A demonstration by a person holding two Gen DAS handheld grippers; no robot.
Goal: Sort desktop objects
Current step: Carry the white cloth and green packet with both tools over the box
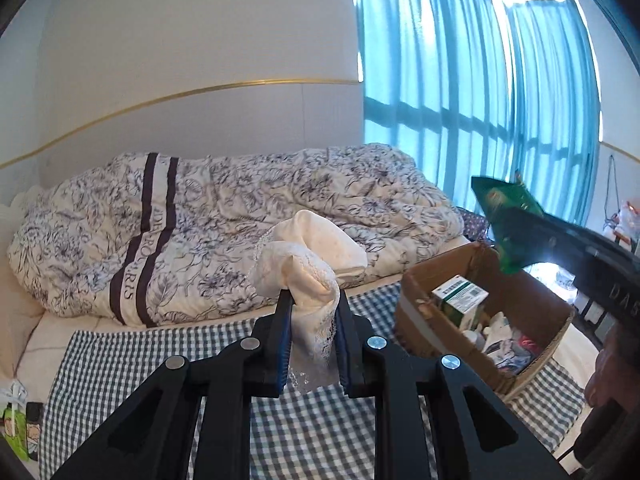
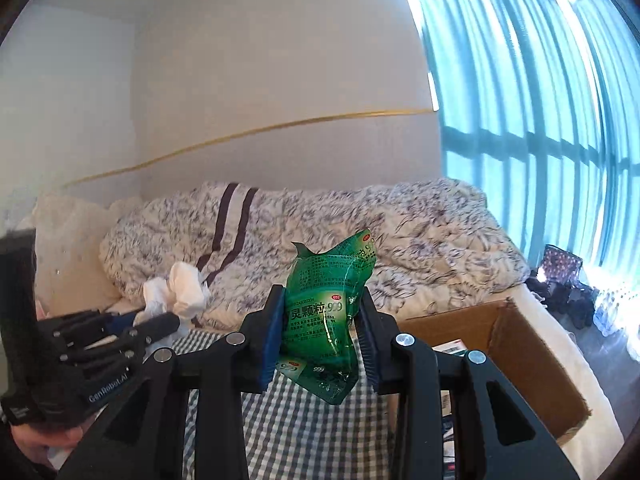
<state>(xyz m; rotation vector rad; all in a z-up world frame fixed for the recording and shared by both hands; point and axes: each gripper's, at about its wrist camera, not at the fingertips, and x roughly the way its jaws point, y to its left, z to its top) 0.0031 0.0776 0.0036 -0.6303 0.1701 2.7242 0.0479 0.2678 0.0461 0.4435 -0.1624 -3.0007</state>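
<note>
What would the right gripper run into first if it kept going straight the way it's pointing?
Probably the floral duvet heaped on the bed. The right gripper, shut on a green sachet, points over the checked cloth; depth is unclear.

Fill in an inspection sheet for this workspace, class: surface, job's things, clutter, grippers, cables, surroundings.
Surface: checked cloth spread on a bed.
Job's things: cream lace cloth; green packet; cardboard box holding a small carton and other items.
Clutter: small green items at the cloth's left edge.
Grippers: left gripper shut on the lace cloth; right gripper shut on the packet.
Cables: nothing seen.
Surroundings: floral quilt, white wall, blue curtains.
</note>
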